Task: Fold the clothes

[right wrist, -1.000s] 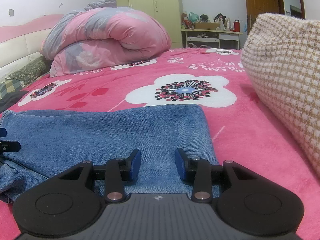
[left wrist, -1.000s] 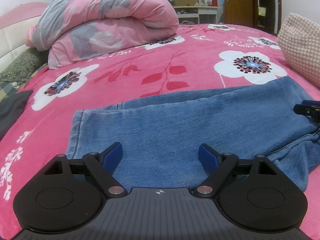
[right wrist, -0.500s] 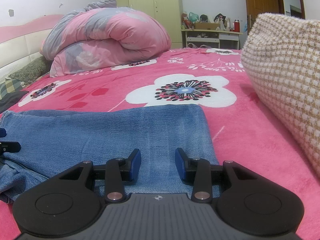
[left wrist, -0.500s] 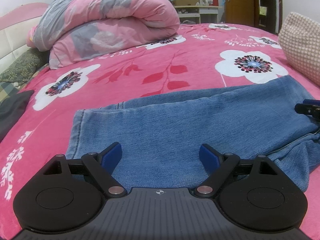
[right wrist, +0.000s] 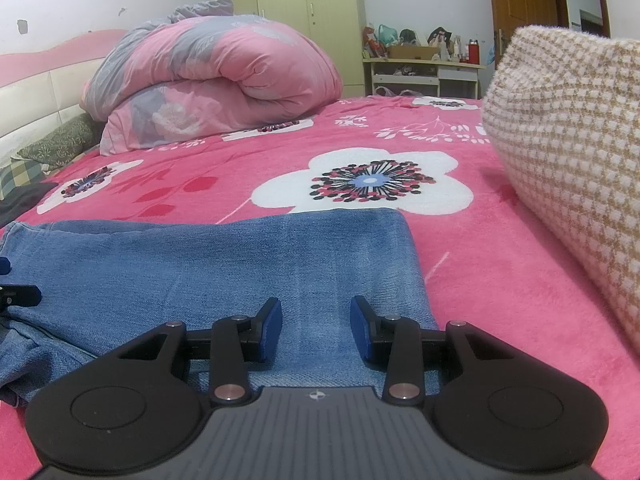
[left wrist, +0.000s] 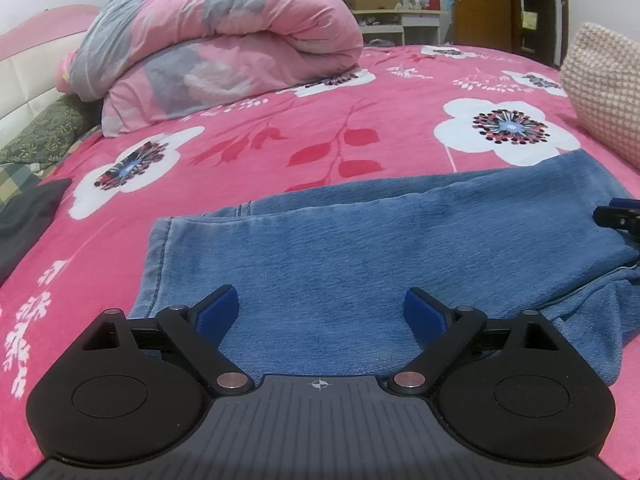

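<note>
A pair of blue jeans [left wrist: 360, 248] lies folded flat across the pink flowered bedspread [left wrist: 280, 128], hem to the left. My left gripper [left wrist: 320, 296] hovers over the hem end; its jaws are opening wide, with only flat denim below them and nothing pinched. In the right wrist view the jeans [right wrist: 208, 256] end in a fold at the right. My right gripper [right wrist: 315, 304] stands open a moderate way above that end, its blue pads [right wrist: 270, 328] clear of the cloth. Each gripper's tip shows at the edge of the other's view.
A rolled pink and grey quilt [left wrist: 224, 48] sits at the back left by the headboard. A cream checked knit bundle [right wrist: 568, 168] lies close on the right. A dark garment [left wrist: 24, 220] rests at the bed's left edge. A desk and door stand beyond.
The left gripper's jaws have spread a little wider. The jeans and the right gripper have not moved.
</note>
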`<state>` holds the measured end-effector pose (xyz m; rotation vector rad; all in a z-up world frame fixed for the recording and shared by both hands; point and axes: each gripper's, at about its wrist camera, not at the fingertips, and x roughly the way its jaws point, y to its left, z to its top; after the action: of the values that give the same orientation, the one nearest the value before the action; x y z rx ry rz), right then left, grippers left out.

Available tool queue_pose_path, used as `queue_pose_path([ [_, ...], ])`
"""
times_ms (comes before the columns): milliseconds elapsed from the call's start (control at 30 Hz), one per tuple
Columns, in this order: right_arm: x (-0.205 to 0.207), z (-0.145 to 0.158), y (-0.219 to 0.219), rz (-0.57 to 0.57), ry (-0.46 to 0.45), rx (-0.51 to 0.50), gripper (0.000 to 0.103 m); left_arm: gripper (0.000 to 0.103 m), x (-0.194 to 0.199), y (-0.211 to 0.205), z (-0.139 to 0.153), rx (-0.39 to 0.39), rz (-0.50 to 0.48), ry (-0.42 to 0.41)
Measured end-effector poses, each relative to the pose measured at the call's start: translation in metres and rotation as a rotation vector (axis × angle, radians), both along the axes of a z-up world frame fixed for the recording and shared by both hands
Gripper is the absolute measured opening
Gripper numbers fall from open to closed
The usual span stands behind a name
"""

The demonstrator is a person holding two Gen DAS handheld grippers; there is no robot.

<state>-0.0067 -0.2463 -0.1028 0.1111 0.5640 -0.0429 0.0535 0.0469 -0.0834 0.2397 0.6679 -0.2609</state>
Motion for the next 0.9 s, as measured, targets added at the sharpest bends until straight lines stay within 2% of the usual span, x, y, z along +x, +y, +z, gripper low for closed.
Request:
queue_pose_path([
  [900,-0.0008,-0.0001,-0.0001,0.0,-0.001,0.001,0.04,0.097,0.0002,0.001,-0.001,0.002,0.014,0.004],
])
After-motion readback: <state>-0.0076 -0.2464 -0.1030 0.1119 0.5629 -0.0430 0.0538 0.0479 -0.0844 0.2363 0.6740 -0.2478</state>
